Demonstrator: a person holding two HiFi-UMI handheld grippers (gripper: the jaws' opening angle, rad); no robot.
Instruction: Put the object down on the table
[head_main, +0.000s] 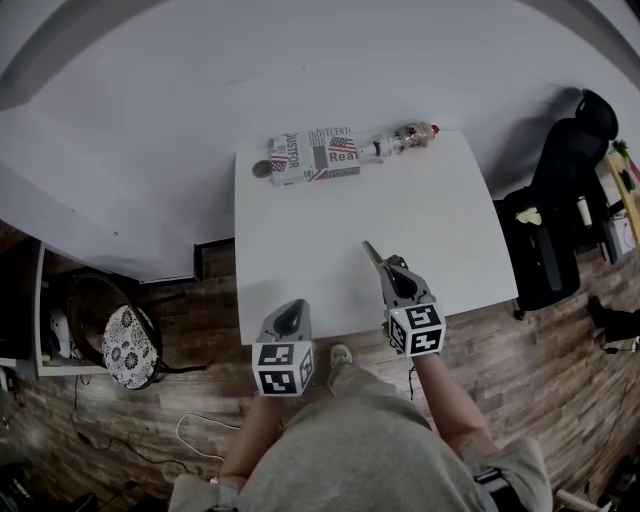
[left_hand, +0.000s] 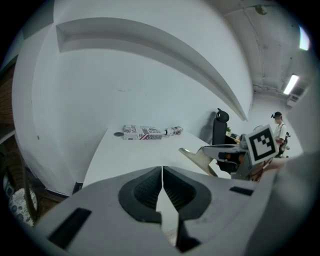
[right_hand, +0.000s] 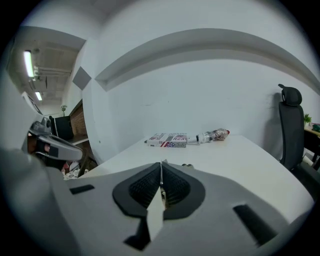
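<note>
Two hand-held grippers are in play; one carries the task's thing.

Head view: the right hand-held gripper (head_main: 392, 272) hangs over the 5 o'clock part of the plain white surface (head_main: 300, 220), jaws pinched on a thin, flat, tan pointed strip (head_main: 371, 254) whose free end aims toward 11 o'clock. The left hand-held gripper (head_main: 291, 312) sits at the 7 o'clock edge and carries nothing. Along the 12 o'clock edge lie a flag-and-newsprint patterned cardboard box (head_main: 315, 155), a small dark round disc (head_main: 262, 169) touching its left end, and a clear plastic red-capped bottle (head_main: 405, 137) at its right end. A black office chair (head_main: 570, 165) stands at 3 o'clock, off the surface. This view does not settle whether the strip touches the surface.

Left gripper view: its own jaws are closed together, with nothing between them. Only here is the strip seen side-on; it appears raised clear of the surface. A person (left_hand: 276, 125) stands in the far background, unseen in the other views.

Right gripper view: the pads meet on a thin sliver, confirming the grip; the strip's length is hidden.

Assessment: set-down is not yet done. The next move calls for lowering the strip onto the bare area ahead, then opening the jaws.
</note>
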